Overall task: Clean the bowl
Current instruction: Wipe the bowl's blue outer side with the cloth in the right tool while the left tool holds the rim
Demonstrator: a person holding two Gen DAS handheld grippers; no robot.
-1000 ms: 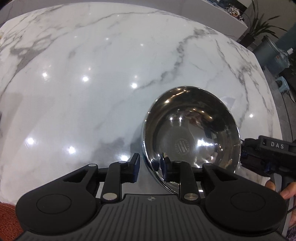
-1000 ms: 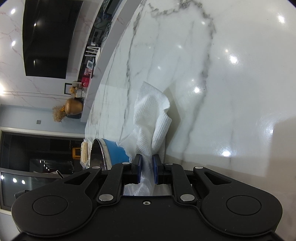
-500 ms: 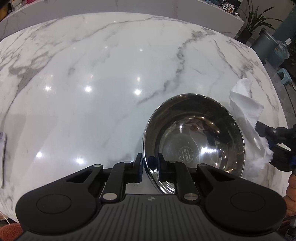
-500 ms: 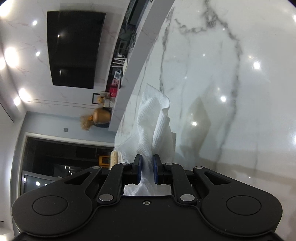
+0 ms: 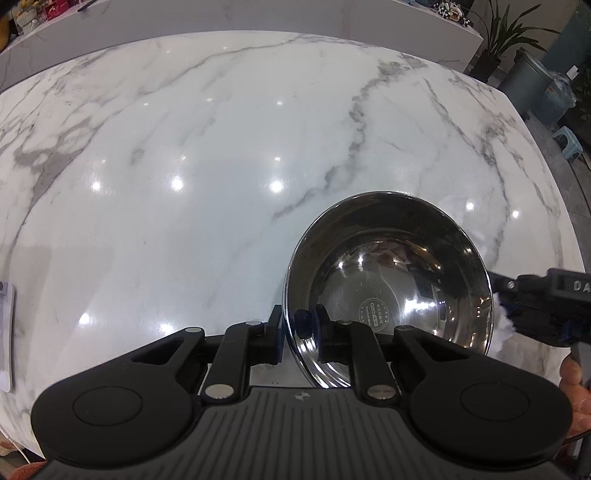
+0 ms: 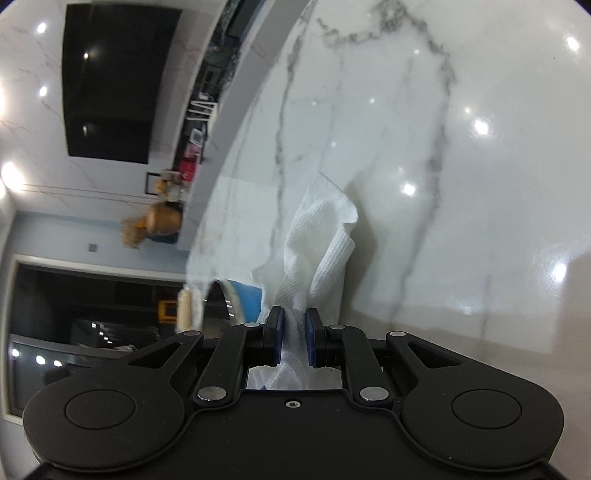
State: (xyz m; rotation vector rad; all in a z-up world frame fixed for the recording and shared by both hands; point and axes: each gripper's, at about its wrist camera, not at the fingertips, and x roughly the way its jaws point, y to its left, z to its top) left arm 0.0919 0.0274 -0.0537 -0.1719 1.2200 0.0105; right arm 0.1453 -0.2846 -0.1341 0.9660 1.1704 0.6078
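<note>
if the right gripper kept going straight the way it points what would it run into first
Likely the marble countertop. The right gripper, shut on the paper towel, aims past the steel bowl on its left, so the towel would touch the marble first; depth is unclear.

Glossy marble table (image 5: 221,155), potted plant (image 5: 506,33)
</note>
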